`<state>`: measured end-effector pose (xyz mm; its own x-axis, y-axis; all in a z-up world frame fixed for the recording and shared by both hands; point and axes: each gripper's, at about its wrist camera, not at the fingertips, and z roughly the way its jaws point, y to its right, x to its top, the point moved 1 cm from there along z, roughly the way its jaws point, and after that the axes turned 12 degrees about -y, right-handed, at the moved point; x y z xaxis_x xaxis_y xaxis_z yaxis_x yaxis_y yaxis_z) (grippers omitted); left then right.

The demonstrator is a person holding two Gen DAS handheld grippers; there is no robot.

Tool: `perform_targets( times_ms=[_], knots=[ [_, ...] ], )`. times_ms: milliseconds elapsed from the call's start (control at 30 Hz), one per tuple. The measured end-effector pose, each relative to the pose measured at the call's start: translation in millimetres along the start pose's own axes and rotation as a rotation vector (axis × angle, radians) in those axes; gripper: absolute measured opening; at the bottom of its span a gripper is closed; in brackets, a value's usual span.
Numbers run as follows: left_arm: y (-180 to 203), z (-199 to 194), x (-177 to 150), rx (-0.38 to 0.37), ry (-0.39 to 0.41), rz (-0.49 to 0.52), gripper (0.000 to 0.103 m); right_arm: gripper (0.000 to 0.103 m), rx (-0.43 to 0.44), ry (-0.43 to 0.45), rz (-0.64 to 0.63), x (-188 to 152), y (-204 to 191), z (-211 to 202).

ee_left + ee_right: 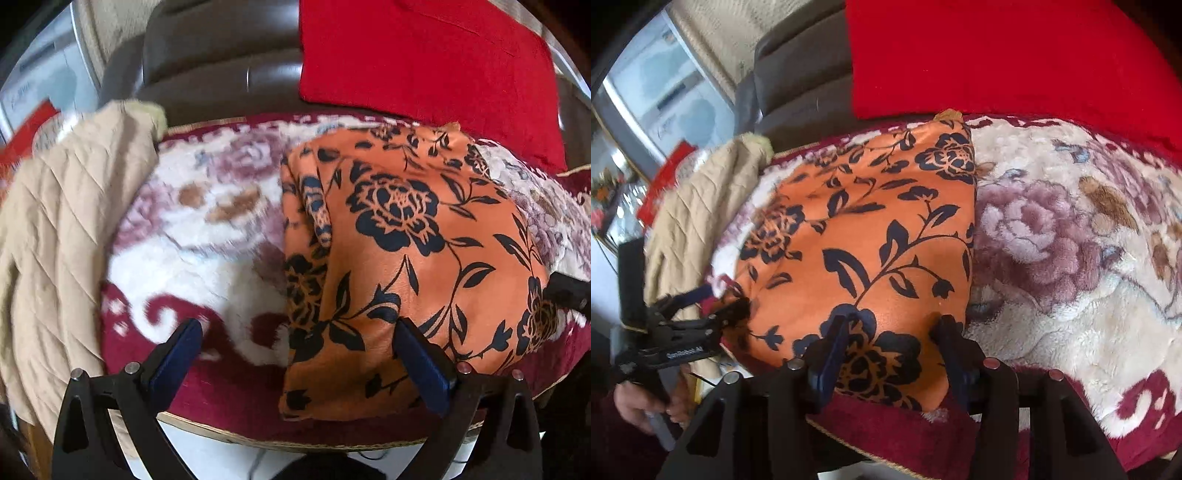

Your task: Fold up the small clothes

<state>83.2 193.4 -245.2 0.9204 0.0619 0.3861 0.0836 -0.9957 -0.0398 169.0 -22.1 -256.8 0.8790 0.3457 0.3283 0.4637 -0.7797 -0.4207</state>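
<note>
An orange cloth with a dark floral print (410, 258) lies folded on a plush red and cream blanket (207, 258); it also shows in the right wrist view (871, 243). My left gripper (299, 350) is open and empty, just above the cloth's near left edge. My right gripper (892, 332) has its jaws apart, straddling the cloth's near edge without pinching it. The left gripper also shows at the cloth's left side in the right wrist view (713, 302).
A beige quilted garment (66, 240) lies heaped at the left. A red cushion (428, 59) leans on the dark sofa back (221, 59). The blanket's near edge (295, 439) drops off close to me. Bare blanket (1071, 258) lies to the right.
</note>
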Motion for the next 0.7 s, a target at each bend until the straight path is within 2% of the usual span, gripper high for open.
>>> perform_targets(
  times_ms=[133,233,367,567,700],
  knots=[
    [-3,-6,-1,-0.012,0.019,-0.027,0.103,0.054,0.072,0.022,0.032,-1,8,-12],
    [3,6,1,0.037,-0.003,0.004,0.103,0.056,0.105,-0.002,0.034,-1,8,-2],
    [5,13,5,0.062,0.012,0.019,0.103,0.056,0.077,0.000,0.018,-4,6,10],
    [5,14,8,0.086,0.027,0.028,0.103,0.055,0.113,-0.007,0.038,-4,8,4],
    [5,15,8,0.091,0.037,0.034,0.103,0.056,0.096,-0.011,0.029,-6,8,8]
  ],
)
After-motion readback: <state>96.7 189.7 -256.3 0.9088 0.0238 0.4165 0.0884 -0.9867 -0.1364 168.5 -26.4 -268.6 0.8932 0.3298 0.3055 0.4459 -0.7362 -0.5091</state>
